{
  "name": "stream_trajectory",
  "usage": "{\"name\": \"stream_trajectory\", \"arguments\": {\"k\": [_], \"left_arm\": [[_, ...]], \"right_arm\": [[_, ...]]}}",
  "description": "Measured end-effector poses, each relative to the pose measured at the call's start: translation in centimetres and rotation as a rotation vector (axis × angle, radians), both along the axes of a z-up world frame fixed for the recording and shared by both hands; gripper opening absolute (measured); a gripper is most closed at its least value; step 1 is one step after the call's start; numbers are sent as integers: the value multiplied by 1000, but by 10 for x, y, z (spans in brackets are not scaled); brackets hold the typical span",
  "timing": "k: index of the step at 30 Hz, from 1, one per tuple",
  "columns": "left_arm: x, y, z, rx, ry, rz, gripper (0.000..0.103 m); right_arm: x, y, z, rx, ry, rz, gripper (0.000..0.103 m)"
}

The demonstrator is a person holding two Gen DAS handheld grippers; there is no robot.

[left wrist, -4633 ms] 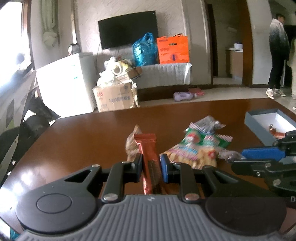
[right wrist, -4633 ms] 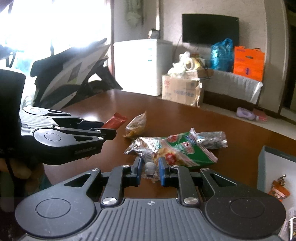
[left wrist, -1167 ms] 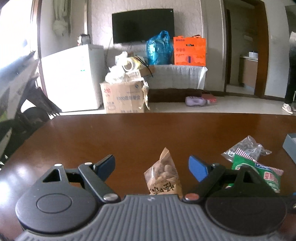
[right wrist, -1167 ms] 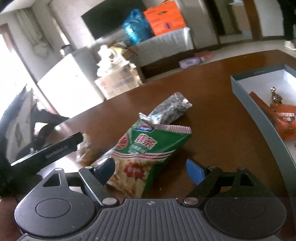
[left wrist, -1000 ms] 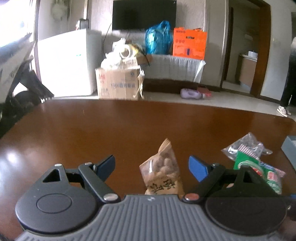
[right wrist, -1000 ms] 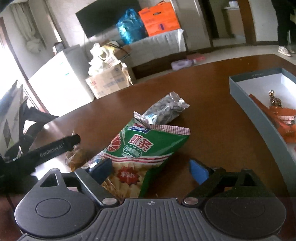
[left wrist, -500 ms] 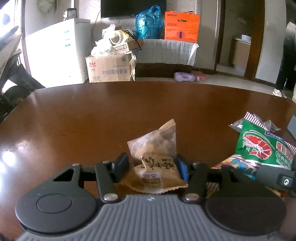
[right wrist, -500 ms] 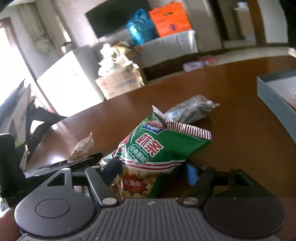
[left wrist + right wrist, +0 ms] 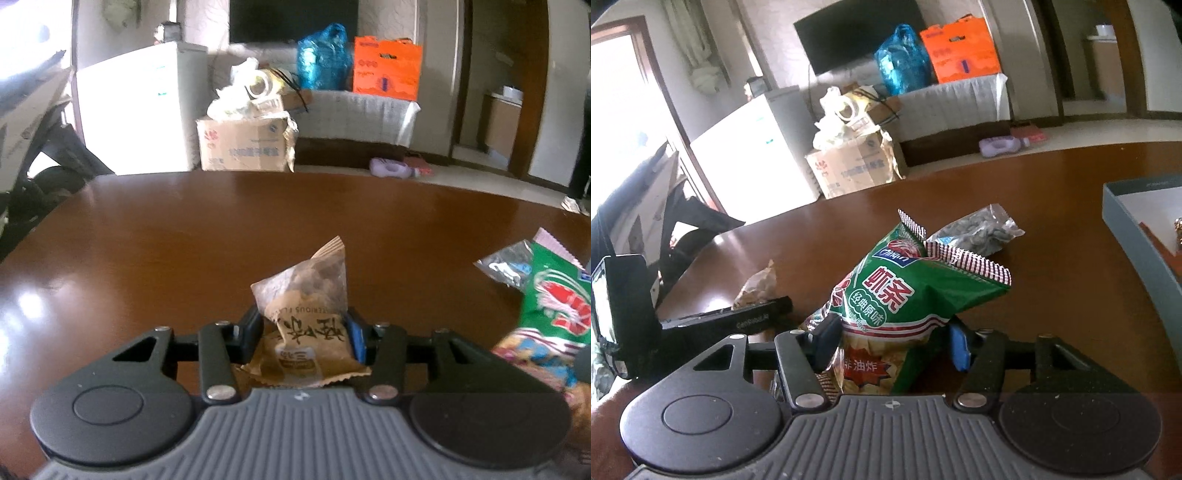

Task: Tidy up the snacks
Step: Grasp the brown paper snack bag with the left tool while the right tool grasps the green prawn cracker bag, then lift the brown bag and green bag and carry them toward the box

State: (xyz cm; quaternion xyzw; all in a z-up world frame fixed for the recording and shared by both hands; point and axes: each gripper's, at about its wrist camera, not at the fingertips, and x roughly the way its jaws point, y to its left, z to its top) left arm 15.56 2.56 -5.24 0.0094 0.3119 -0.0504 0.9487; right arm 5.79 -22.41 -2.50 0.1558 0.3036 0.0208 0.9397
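The left gripper (image 9: 303, 332) has just been closing, and its two pads now press against the sides of a small tan nut packet (image 9: 306, 321), which stands upright between them with its clear upper half and folded top corner rising above the fingers. The packet's crimped lower edge spreads out just in front of the gripper body, over the brown wooden table (image 9: 184, 229). The right gripper (image 9: 892, 341) has likewise just been closing; its dark left pad and blue right pad bear on the lower part of a green prawn-cracker bag (image 9: 905, 295), and the bag buckles inward between them. The bag tilts up and away from the gripper, its red-and-white serrated top edge uppermost. Just behind that edge a clear packet of dark seeds (image 9: 979, 230) lies flat on the table, apparently touching the bag or very close to it. In the right wrist view the left gripper appears at the left, with the nut packet showing beyond its fingers. A grey box (image 9: 1137, 236) with a white interior sits at the table's right side, well apart from both bags; an orange item lies inside it, only partly in view. Beyond the table stand a white fridge (image 9: 140, 107), a cardboard carton (image 9: 243, 144) and an orange bag (image 9: 386, 72).
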Motion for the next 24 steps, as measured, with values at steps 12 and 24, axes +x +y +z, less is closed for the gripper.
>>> {"name": "stream_trajectory", "arguments": {"k": [12,24], "left_arm": [[-49,-30,32,86,-126,-49,45],[-84,-40,41,104,-143,-57,45]], "right_arm": [[-32,-1,25,-89,-121,64,58],[-54,-4,39,-122,-160,109,56]]}}
